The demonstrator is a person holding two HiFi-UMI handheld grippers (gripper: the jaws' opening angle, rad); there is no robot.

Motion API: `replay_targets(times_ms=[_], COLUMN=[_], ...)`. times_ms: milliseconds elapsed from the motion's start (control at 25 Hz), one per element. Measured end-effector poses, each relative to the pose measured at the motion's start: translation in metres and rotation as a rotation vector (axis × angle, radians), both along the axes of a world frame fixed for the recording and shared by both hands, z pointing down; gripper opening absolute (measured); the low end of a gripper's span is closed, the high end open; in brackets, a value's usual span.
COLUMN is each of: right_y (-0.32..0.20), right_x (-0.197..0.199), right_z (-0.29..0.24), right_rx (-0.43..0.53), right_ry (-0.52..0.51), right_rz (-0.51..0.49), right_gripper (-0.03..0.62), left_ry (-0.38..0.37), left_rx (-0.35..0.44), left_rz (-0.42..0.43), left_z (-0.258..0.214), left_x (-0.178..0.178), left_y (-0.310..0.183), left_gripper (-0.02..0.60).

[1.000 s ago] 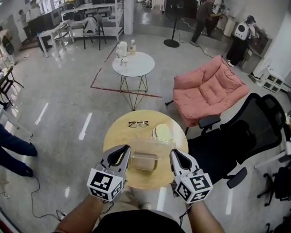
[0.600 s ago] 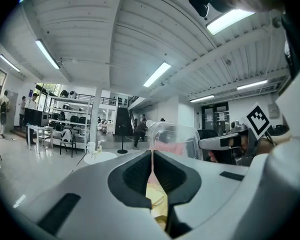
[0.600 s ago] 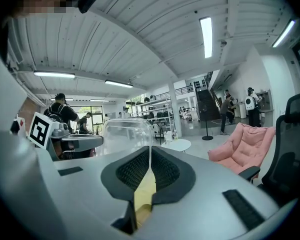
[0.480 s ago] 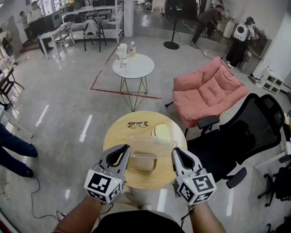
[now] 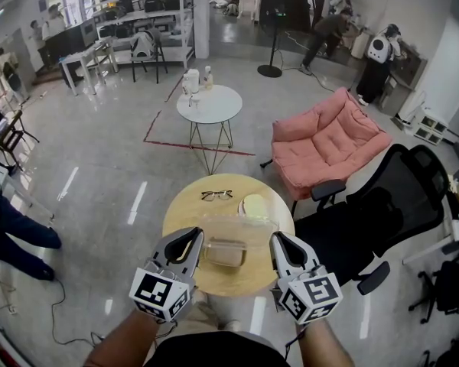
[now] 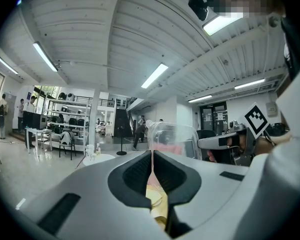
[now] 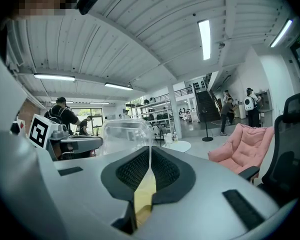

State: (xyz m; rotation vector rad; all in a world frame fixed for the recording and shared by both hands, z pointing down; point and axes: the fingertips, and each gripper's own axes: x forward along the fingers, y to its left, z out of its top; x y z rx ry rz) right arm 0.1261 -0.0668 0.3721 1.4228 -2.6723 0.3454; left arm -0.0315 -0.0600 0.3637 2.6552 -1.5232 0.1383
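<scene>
Fingers (image 6: pixel 132 173) of my left gripper (image 5: pixel 198 236) are pressing flat together on one thin rim of the clear plastic box (image 5: pixel 228 245), and those of my right gripper (image 5: pixel 276 240) are pinching the opposite rim. So the two-sided grip is made. I am holding the box over the near half of the round desk (image 5: pixel 185 214), and it seems raised, not set down. On the far side of the desk, glasses (image 5: pixel 216 195) and a pale yellow pad (image 5: pixel 254 205) are lying apart from the box. A black chair (image 5: pixel 382 209) is standing just right of the desk.
</scene>
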Motion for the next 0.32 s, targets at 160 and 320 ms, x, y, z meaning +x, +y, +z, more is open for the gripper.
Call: replay_targets(times_ms=[160, 320], right_y=[-0.0012, -0.0018], right_x=[-0.0007, -0.0051], right_z=[0.0021, 0.0032], right_rx=[-0.007, -0.013], right_ry=[-0.005, -0.001], right_rz=[-0.002, -0.007], right_gripper=[0.028, 0.028], left_ry=[-0.005, -0.007], left_rx=[-0.009, -0.020], left_rz=[-0.005, -0.011], left_z=[0.0021, 0.0031], left_x=[-0.0007, -0.0049], left_y=[-0.0007, -0.0010], left_gripper=[0.026, 0.026])
